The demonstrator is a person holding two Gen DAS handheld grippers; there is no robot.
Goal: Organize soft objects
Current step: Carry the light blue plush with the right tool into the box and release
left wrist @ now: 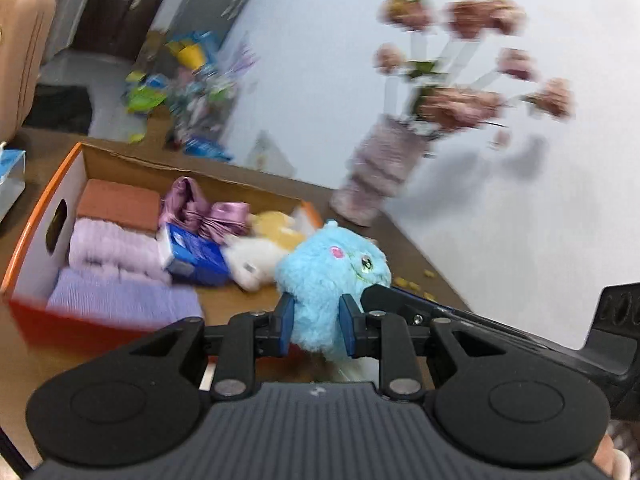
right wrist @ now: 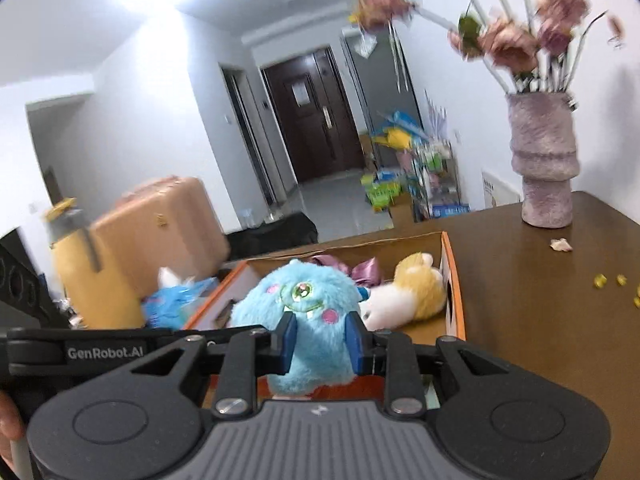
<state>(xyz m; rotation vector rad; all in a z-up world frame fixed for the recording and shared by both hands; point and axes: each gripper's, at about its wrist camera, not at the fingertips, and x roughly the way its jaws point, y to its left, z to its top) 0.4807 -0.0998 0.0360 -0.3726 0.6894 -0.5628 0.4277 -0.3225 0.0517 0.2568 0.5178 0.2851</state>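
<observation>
A fluffy blue monster plush (left wrist: 332, 280) is pinched between both grippers above the near end of an orange cardboard box (left wrist: 44, 216). My left gripper (left wrist: 316, 320) is shut on its lower body. My right gripper (right wrist: 320, 340) is shut on it too, and the plush (right wrist: 304, 300) faces that camera. In the box lie folded purple towels (left wrist: 116, 276), a brown block (left wrist: 118, 202), a purple satin bundle (left wrist: 200, 208), a blue packet (left wrist: 196, 256) and a yellow-and-white plush (right wrist: 408, 292).
The box stands on a brown wooden table (right wrist: 540, 320). A purple vase of pink flowers (right wrist: 544, 160) stands at the table's far right by the wall. Small yellow crumbs (right wrist: 608, 280) lie on the table. A tan suitcase (right wrist: 160, 220) and a yellow bottle (right wrist: 88, 272) are beyond the box.
</observation>
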